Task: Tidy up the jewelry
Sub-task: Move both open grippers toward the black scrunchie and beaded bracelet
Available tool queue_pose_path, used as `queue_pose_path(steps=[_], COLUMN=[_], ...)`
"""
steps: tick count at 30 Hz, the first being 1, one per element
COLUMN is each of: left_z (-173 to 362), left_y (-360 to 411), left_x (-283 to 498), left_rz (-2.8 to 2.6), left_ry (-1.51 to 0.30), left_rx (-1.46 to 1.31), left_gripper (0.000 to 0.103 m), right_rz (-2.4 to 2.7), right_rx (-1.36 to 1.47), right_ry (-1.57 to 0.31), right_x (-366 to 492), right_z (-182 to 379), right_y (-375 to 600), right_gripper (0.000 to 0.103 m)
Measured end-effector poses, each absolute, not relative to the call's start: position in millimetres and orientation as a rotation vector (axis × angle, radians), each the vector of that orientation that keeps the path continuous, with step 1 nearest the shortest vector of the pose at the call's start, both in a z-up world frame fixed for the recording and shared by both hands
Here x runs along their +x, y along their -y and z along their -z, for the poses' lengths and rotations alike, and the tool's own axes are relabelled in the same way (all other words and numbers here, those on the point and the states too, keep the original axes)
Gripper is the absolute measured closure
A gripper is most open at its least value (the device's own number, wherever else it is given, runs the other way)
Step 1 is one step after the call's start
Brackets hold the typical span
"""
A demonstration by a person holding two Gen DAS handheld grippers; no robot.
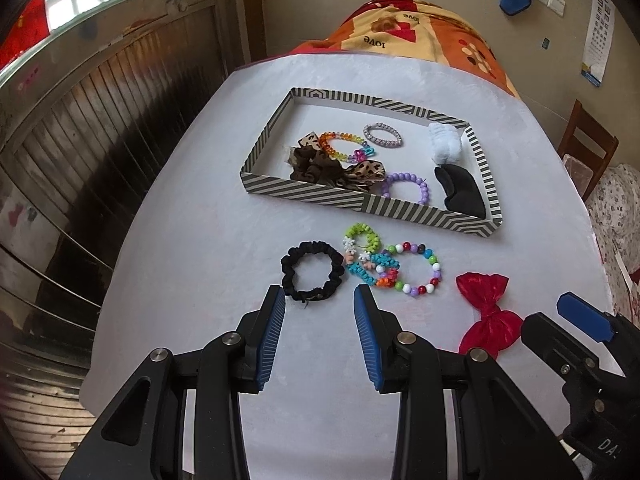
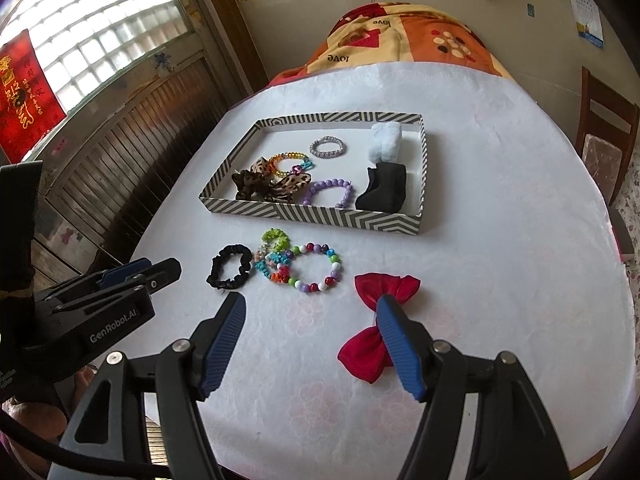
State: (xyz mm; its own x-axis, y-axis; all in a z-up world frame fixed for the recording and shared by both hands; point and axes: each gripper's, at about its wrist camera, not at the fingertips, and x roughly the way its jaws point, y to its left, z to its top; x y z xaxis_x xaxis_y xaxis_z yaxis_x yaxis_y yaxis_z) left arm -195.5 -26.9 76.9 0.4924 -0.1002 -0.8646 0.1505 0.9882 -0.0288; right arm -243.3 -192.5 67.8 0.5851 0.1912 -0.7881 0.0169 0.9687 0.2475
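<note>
**Left wrist view: both grippers spread above loose pieces near the tray**

Left wrist view shows my left gripper (image 1: 320,300) with its fingers spread and holding nothing, just near of the black scrunchie (image 1: 312,276) on the white table (image 1: 200,200). Right of the scrunchie lie a green coil tie (image 1: 362,236), a teal one (image 1: 370,268) and a multicolour bead bracelet (image 1: 416,270), touching one another. The red bow (image 1: 486,314) sits further right.

My right gripper (image 2: 310,304) is also spread wide and empty; its right finger (image 2: 394,332) overlaps the bow in that view, though I cannot tell if it touches.

Further off, the striped tray (image 1: 304,194) holds a leopard scrunchie (image 1: 320,166), an orange bracelet (image 1: 340,146), a pink bracelet (image 1: 383,135), a purple bracelet (image 1: 406,186), a white piece (image 1: 444,144) and a black piece (image 1: 460,192).
</note>
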Motion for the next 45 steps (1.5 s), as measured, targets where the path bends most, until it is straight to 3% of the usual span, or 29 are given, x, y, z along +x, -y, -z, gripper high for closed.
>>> queue_pose_path(steps=[24, 35, 45], left_z=[-61.8, -29.2, 6.4], left_y=[7.1, -36.2, -23.4], left_x=[-175.7, -150.8, -118.0], left_rz=[0.158, 0.118, 0.128], left_ry=[-1.114, -1.231, -1.301], left_rx=[0.009, -0.142, -0.098], left_gripper=[0.077, 0.077, 0.077], right_rz=[-0.105, -0.089, -0.090], right_rx=[0.228, 0.237, 0.174], right_ry=[-0.996, -1.053, -1.071], right_x=[-223.8, -198.1, -153.4], right_z=[-50.1, -8.3, 17.3], right_y=[186.3, 195.6, 195.3], right_gripper=[0.031, 0.031, 0.036])
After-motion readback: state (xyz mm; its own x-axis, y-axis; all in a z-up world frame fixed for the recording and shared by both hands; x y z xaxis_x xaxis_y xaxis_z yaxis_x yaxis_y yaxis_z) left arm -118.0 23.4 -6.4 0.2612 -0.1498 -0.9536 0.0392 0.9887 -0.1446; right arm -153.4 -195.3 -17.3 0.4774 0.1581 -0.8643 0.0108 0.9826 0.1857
